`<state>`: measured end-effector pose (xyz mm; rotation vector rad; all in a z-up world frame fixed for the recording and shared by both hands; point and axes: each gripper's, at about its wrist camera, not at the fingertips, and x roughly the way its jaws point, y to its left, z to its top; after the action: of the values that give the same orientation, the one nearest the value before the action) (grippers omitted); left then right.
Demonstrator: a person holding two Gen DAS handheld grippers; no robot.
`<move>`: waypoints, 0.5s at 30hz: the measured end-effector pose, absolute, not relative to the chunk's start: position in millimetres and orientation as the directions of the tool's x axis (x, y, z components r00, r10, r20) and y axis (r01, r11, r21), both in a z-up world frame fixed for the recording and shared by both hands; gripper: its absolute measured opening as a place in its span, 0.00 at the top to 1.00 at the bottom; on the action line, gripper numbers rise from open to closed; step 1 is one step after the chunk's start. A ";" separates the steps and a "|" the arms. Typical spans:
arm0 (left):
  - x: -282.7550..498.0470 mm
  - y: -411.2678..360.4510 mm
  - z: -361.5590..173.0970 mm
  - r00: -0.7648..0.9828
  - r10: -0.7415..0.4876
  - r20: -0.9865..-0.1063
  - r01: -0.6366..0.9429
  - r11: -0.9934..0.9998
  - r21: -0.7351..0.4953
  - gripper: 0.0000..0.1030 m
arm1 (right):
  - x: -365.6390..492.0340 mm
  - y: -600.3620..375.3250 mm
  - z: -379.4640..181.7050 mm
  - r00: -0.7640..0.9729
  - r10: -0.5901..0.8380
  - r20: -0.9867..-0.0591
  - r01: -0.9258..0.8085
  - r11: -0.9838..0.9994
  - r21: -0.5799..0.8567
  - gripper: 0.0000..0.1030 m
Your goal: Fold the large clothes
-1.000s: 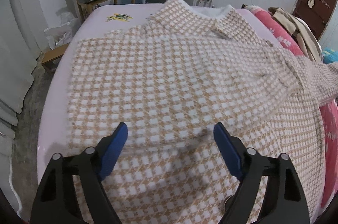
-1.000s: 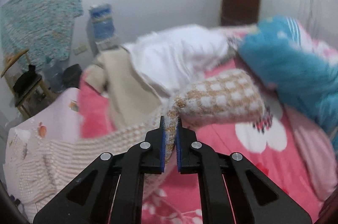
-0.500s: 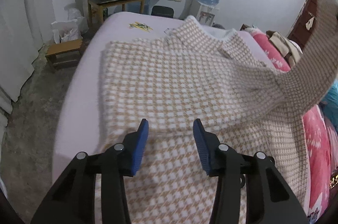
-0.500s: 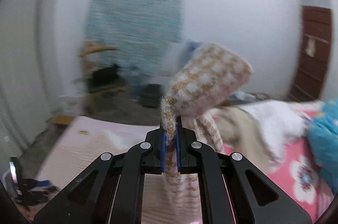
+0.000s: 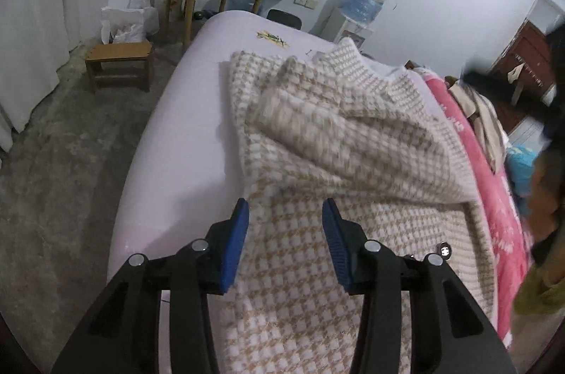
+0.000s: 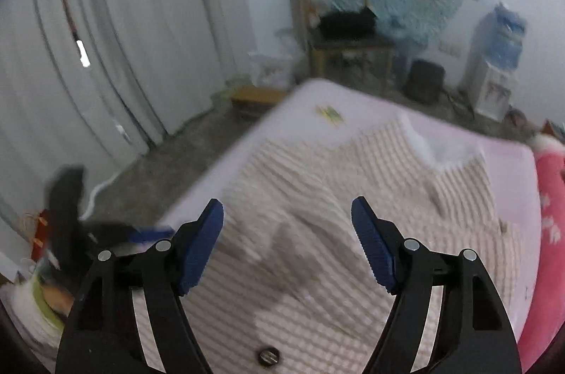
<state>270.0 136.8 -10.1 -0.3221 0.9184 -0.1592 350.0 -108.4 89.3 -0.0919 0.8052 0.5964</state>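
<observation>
Right wrist view motion-blurred; sweater [image 6: 353, 233] weave smeared. Sweater hem cut off at bottom edge.

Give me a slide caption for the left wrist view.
Left tongs hover open above a checked sweater on the bed, one sleeve folded across it.

Pale lilac bed [image 5: 183, 141] carries checked sweater [image 5: 339, 162], pink quilt [image 5: 494, 183] alongside.

No readable text or labels.
</observation>
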 end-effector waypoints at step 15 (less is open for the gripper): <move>386.8 135.8 -12.0 0.574 -0.322 -0.753 -0.010 0.917 -0.399 0.49 | 409.9 -321.9 18.1 0.578 0.201 -0.791 0.007 0.968 0.251 0.35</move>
<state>386.8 135.8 -12.0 -0.3832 0.9478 -0.1881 409.9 -321.9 18.1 0.2370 0.9502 0.1148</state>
